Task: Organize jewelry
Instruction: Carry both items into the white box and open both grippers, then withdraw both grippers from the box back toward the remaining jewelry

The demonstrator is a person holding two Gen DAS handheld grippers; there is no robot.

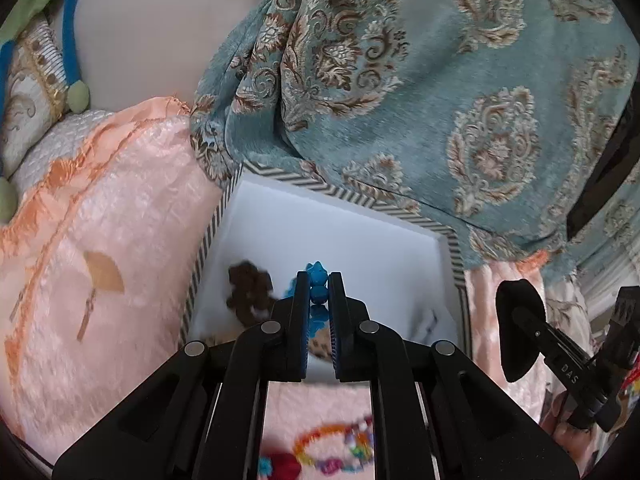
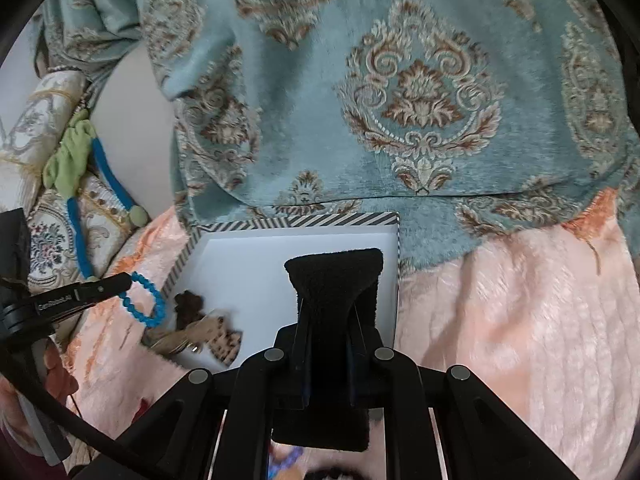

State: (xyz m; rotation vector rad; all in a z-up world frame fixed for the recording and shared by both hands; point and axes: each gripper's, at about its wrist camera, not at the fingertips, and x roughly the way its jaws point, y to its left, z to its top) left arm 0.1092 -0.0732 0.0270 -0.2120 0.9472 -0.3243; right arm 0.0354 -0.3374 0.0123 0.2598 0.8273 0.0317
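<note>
The step in hand looks like carrying pieces to the box. The left gripper (image 1: 318, 280) has its jaws clamped on a blue bead bracelet (image 1: 318, 284) — in the right wrist view the bracelet (image 2: 145, 300) hangs as a loop from the jaw tips, just beside the left rim of the striped-edged white box (image 2: 288, 222). The right gripper (image 2: 332, 316) has its jaws pressed together on a black velvet pad (image 2: 334, 272), which stands up beyond the jaw tips, over the box's white floor.

Already in the box, ahead and to the left of the right jaws, lie a dark brown piece (image 2: 190, 306) and some tan, patterned pieces (image 2: 218, 334). More beaded jewelry (image 1: 336, 446) in bright colours lies on the bedding beneath the left gripper, not yet put away, so the task seems only part done.

The next move, as I judge it, calls for bringing the bracelet over a bare part of the box floor and parting the jaws so that the loop drops clear of the rim. What the pad is for I cannot tell from here.

The surface is no tabletop but a soft bed — a peach plush bedspread (image 2: 520, 320) under the box, and beyond the jaws a teal blanket (image 2: 420, 100) with brown-and-cream damask motifs, heaped against the far rim. Off to the left are embroidered cushions (image 2: 44, 240) and a pale wall.
</note>
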